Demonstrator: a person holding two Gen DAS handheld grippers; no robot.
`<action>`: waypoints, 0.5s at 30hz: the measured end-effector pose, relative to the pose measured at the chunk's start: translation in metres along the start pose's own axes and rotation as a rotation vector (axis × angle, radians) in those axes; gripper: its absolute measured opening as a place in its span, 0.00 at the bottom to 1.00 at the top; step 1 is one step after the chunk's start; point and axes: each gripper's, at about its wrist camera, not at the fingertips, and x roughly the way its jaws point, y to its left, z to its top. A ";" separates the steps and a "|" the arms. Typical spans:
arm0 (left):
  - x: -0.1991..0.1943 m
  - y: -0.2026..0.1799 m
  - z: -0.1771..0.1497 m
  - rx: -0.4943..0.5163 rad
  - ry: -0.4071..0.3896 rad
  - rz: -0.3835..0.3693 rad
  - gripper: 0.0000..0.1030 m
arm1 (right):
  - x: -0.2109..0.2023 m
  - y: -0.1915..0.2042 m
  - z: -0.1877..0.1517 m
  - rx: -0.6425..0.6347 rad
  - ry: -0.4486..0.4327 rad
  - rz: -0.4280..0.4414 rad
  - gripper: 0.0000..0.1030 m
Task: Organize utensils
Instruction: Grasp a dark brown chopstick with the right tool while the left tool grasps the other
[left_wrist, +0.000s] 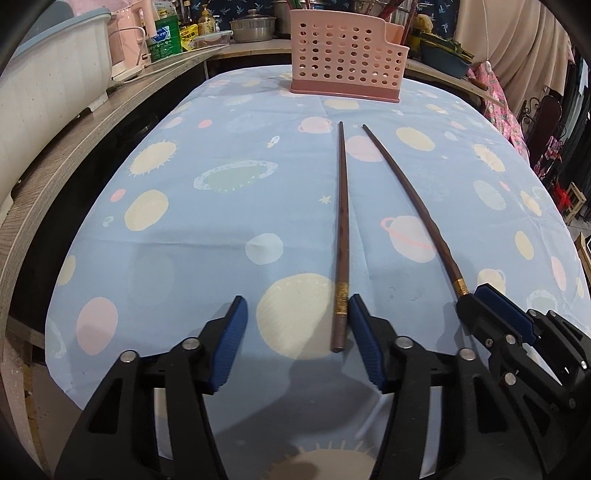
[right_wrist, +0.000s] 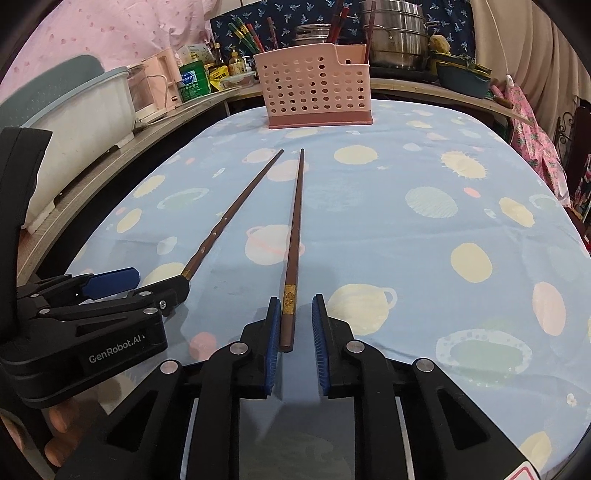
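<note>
Two dark brown chopsticks with gold bands lie side by side on the space-print cloth. My left gripper (left_wrist: 297, 308) is open, with the thick end of the left chopstick (left_wrist: 342, 221) against the inside of its right finger. My right gripper (right_wrist: 295, 310) is open but narrow around the thick end of the right chopstick (right_wrist: 295, 229); the chopstick touches the left pad, with a gap to the right pad. The right gripper also shows in the left wrist view (left_wrist: 476, 299), the left gripper in the right wrist view (right_wrist: 147, 282). A pink perforated utensil holder (left_wrist: 343, 55) stands at the table's far end.
A wooden counter (left_wrist: 110, 110) runs along the left and back with a white tub (left_wrist: 48, 77), bottles and steel pots (right_wrist: 395, 33). The holder also shows in the right wrist view (right_wrist: 317, 88). Pink cloth hangs at the right.
</note>
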 end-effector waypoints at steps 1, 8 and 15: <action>0.000 -0.001 0.000 0.003 -0.001 0.001 0.42 | 0.000 -0.001 0.000 0.000 0.000 -0.005 0.12; 0.000 -0.001 0.003 0.015 0.010 -0.009 0.12 | -0.001 -0.006 0.000 0.011 0.004 0.004 0.07; 0.000 0.002 0.005 -0.013 0.041 -0.022 0.09 | -0.005 -0.014 0.002 0.035 -0.003 0.007 0.07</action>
